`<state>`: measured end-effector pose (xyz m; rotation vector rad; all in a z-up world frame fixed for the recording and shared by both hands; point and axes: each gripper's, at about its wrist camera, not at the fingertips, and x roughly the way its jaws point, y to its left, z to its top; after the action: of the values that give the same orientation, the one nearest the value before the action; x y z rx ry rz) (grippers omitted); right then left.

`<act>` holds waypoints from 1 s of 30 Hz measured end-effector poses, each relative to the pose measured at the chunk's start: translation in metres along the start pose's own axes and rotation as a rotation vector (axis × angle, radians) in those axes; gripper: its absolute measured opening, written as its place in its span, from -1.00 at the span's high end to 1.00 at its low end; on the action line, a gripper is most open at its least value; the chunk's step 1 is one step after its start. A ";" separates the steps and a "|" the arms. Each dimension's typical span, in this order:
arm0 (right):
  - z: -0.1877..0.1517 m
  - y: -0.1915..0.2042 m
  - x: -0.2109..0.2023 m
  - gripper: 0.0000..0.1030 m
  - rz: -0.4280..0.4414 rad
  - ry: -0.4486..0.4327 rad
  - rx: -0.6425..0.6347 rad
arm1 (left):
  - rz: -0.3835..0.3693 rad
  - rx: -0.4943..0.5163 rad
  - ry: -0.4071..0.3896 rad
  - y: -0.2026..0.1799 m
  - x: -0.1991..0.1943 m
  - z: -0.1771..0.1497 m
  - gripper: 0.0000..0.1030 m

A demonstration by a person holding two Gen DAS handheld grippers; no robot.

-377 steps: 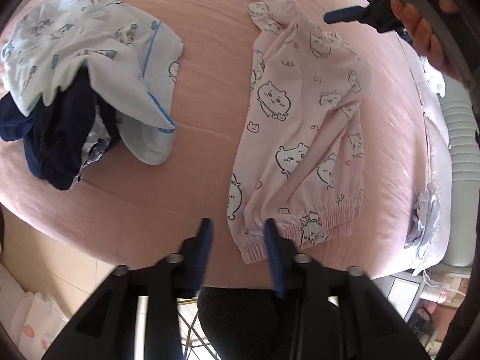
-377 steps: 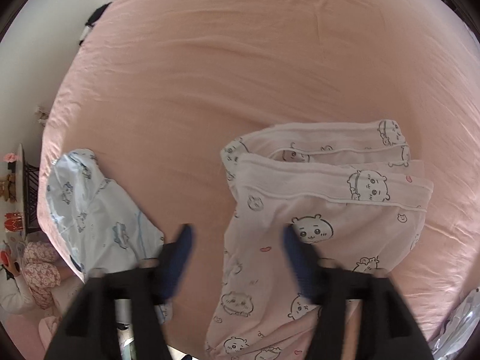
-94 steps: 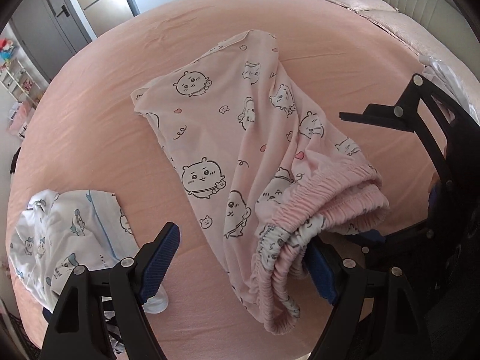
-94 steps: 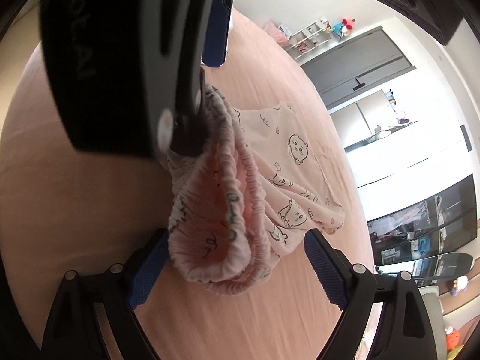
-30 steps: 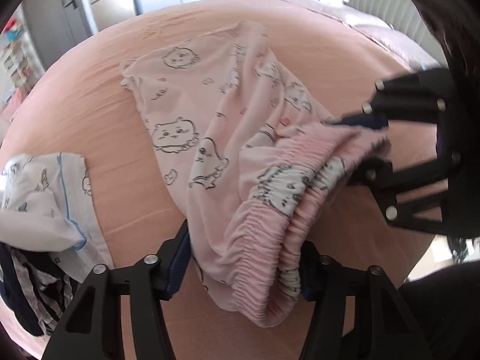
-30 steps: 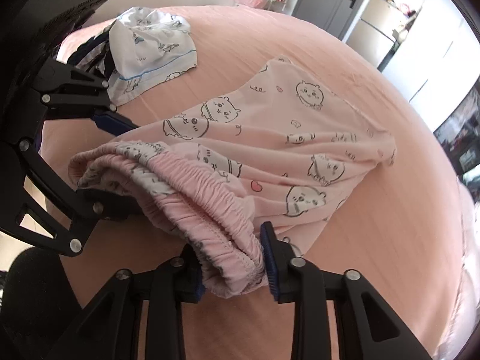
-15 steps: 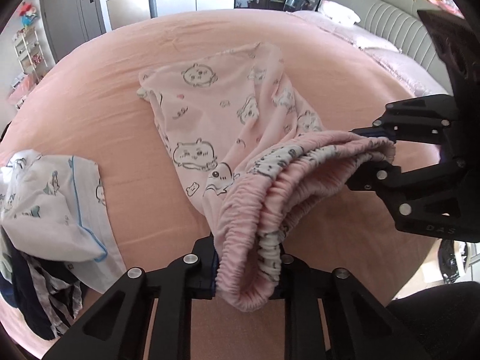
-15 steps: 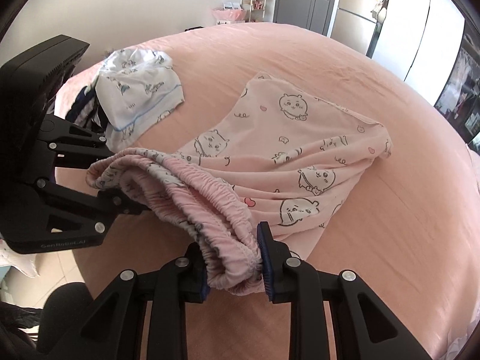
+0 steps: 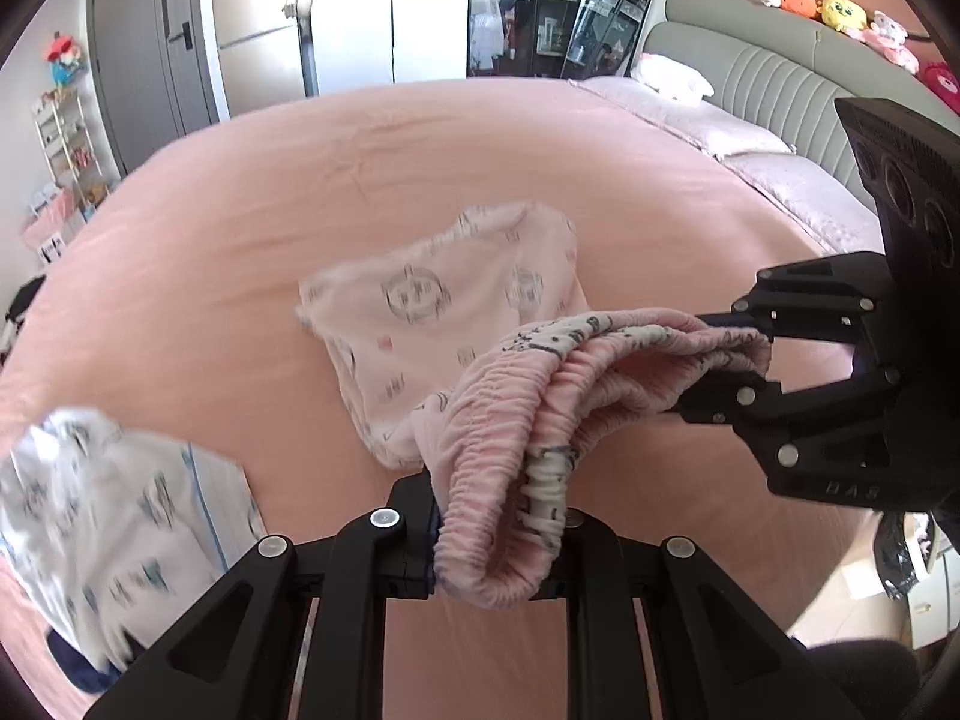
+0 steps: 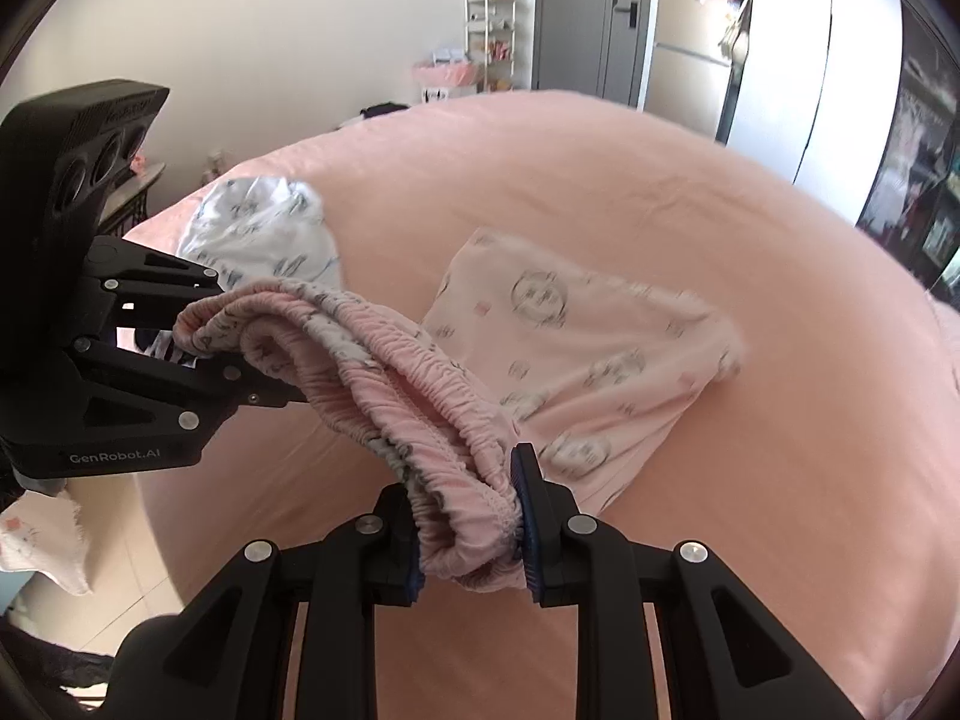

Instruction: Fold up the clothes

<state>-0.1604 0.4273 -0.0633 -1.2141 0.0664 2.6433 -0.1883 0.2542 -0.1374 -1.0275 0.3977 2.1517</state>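
Pink pajama pants [image 9: 456, 324] w/ cartoon print: waistband end lifted off the pink bed [image 9: 240, 240], strung between the two tools; leg end trails down onto the sheet toward 12 o'clock in the left wrist view, 1 o'clock in the right wrist view.

Left hand-held gripper [image 9: 498, 531]: at 6 o'clock in its own view, jaws pressed in on the bunched elastic waistband [image 9: 498, 480], pinching it. Seen from the right wrist cam it sits at 9 o'clock [image 10: 240, 366], cloth clamped at its tips.

Right hand-held gripper [image 10: 471, 534]: at 6 o'clock in its own view, blue pads squeezing the other end of the waistband, fabric bulging between them. In the left wrist view it's at 3 o'clock [image 9: 726, 360], nipping the band's far end.

White garment w/ blue trim [image 9: 120, 516] lies crumpled on the bed at 8 o'clock in the left view, apart from the pants; something dark under its lower edge. Grey headboard [image 9: 780, 78] at 1–2 o'clock; fridge [image 9: 258, 54] at 11 o'clock.
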 end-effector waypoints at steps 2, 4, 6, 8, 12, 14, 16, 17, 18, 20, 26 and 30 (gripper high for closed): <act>0.007 -0.008 0.000 0.57 -0.004 -0.017 0.016 | 0.009 0.002 -0.010 0.002 0.005 0.011 0.71; 0.015 -0.018 0.002 0.57 -0.022 -0.031 0.032 | 0.011 -0.005 -0.022 0.006 0.013 0.022 0.71; 0.023 -0.026 0.004 0.57 -0.031 -0.045 0.040 | 0.011 -0.018 -0.034 0.011 0.023 0.032 0.71; 0.031 -0.034 0.009 0.57 -0.041 -0.050 0.041 | 0.002 -0.032 -0.040 0.017 0.029 0.040 0.71; 0.046 -0.052 0.027 0.57 -0.065 -0.051 0.061 | -0.013 -0.058 -0.026 0.032 0.046 0.055 0.71; 0.052 -0.060 0.037 0.57 -0.077 -0.047 0.067 | 0.004 -0.058 -0.016 0.040 0.058 0.062 0.71; 0.058 -0.066 0.046 0.57 -0.087 -0.042 0.074 | 0.003 -0.061 -0.004 0.046 0.070 0.068 0.71; 0.060 -0.069 0.050 0.57 -0.089 -0.039 0.079 | -0.002 -0.065 0.002 0.049 0.075 0.071 0.71; 0.062 -0.071 0.054 0.57 -0.091 -0.037 0.085 | -0.008 -0.072 0.006 0.052 0.078 0.073 0.71; 0.065 -0.074 0.060 0.57 -0.086 -0.041 0.087 | -0.012 -0.084 0.005 0.056 0.083 0.073 0.71; 0.065 -0.077 0.076 0.56 -0.095 -0.040 0.088 | -0.017 -0.103 0.007 0.065 0.091 0.068 0.71; 0.063 -0.082 0.087 0.54 -0.097 -0.029 0.116 | -0.003 -0.119 0.025 0.069 0.096 0.068 0.69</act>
<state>-0.2436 0.5325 -0.0826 -1.1125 0.1494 2.5355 -0.3167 0.2868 -0.1701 -1.1205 0.2824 2.1831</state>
